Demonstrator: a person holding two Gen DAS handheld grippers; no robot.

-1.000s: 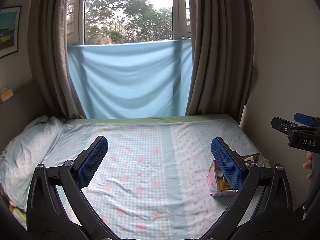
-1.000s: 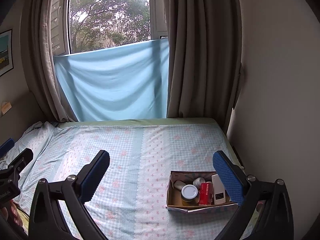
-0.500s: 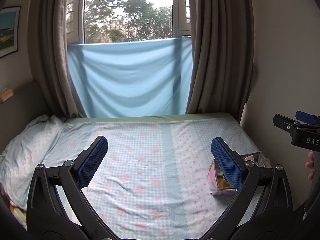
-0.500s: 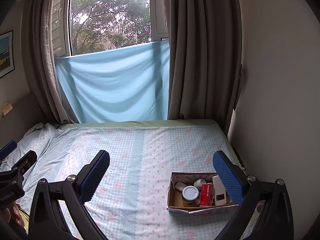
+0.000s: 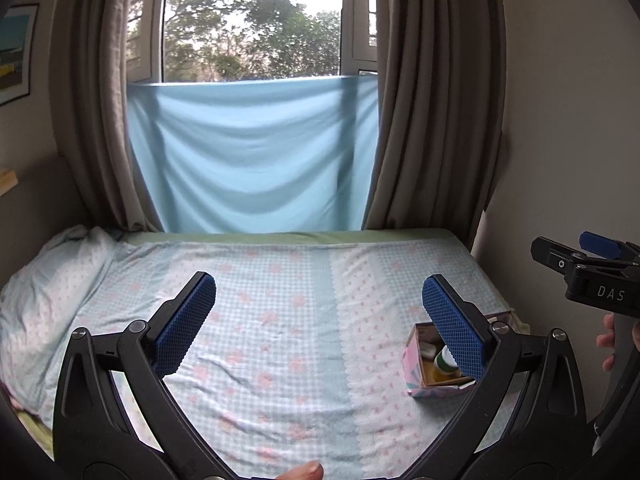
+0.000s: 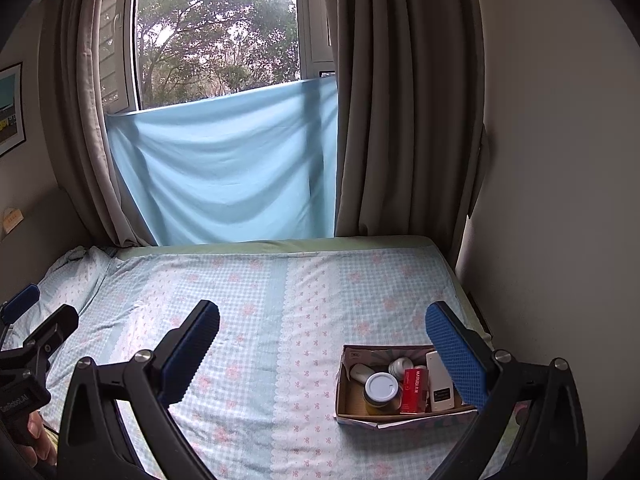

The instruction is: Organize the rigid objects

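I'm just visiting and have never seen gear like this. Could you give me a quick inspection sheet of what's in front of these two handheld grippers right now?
Surface: bed with a pale blue checked, flower-printed sheet, slightly wrinkled.
Job's things: open cardboard box near the bed's right edge, holding a white-lidded jar, a red carton, a white flat pack and small white containers.
Clutter: pillow at the left; nothing else loose on the sheet.
Grippers: left gripper and right gripper both open, empty, held above the bed.
Cables: nothing seen.
Surroundings: window with trees outside, light blue cloth hung across it, grey curtains, framed picture on the left wall.
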